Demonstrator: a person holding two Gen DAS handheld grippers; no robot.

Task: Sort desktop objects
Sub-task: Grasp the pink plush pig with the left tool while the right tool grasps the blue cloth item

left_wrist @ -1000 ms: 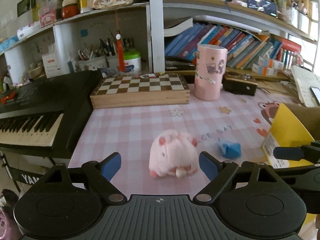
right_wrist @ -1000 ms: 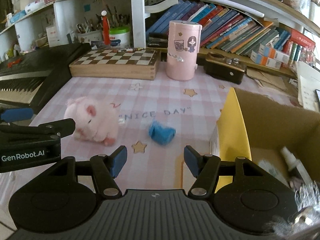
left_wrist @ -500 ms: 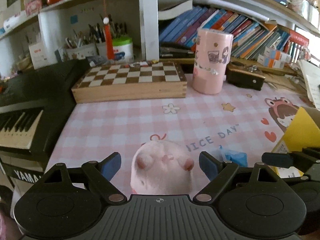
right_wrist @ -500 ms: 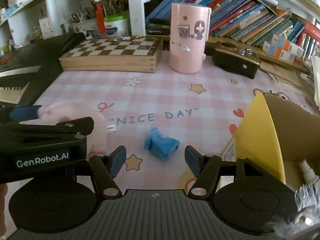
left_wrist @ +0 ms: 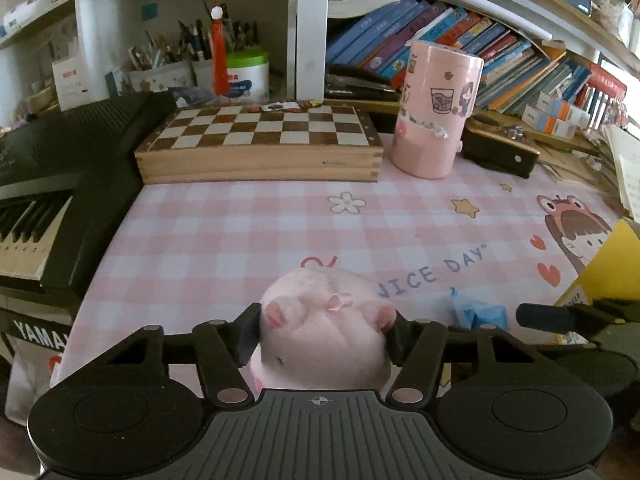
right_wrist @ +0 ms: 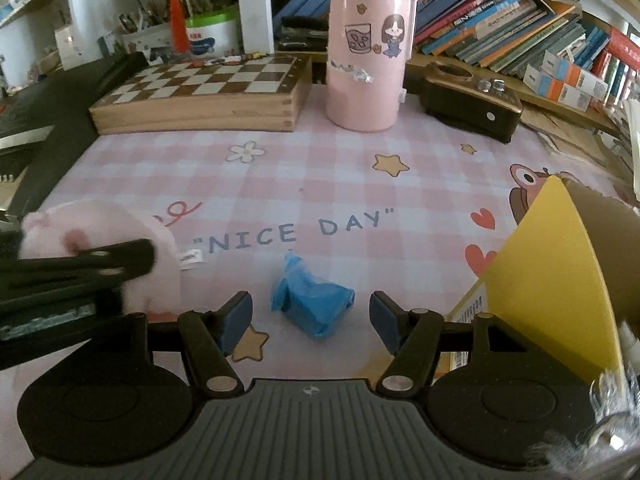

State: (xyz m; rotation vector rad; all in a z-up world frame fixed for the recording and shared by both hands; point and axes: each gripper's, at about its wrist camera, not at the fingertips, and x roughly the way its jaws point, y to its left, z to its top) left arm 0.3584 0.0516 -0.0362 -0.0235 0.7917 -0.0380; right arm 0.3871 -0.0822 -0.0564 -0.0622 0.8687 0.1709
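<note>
A pink plush pig (left_wrist: 320, 344) lies on the pink checked desk mat near its front edge. My left gripper (left_wrist: 322, 320) is around it, jaws closing, both pads pressed into the plush's sides. The pig (right_wrist: 100, 228) also shows at the left of the right wrist view, behind a left finger (right_wrist: 80, 264). A crumpled blue wrapper (right_wrist: 312, 304) lies on the mat between the fingers of my right gripper (right_wrist: 311, 312), which is open, its pads apart from the wrapper on both sides. In the left wrist view the wrapper (left_wrist: 480, 314) lies right of the pig.
A yellow cardboard box (right_wrist: 560, 264) with small items inside stands at the right. At the back are a wooden chessboard box (left_wrist: 260, 140), a pink canister (left_wrist: 432, 120) and a black case (left_wrist: 500, 152). A black keyboard (left_wrist: 48, 184) borders the mat on the left.
Both grippers moved forward and down. The left jaws came around the pig and closed onto its sides. The right fingers now flank the blue wrapper, still as wide apart as before.
</note>
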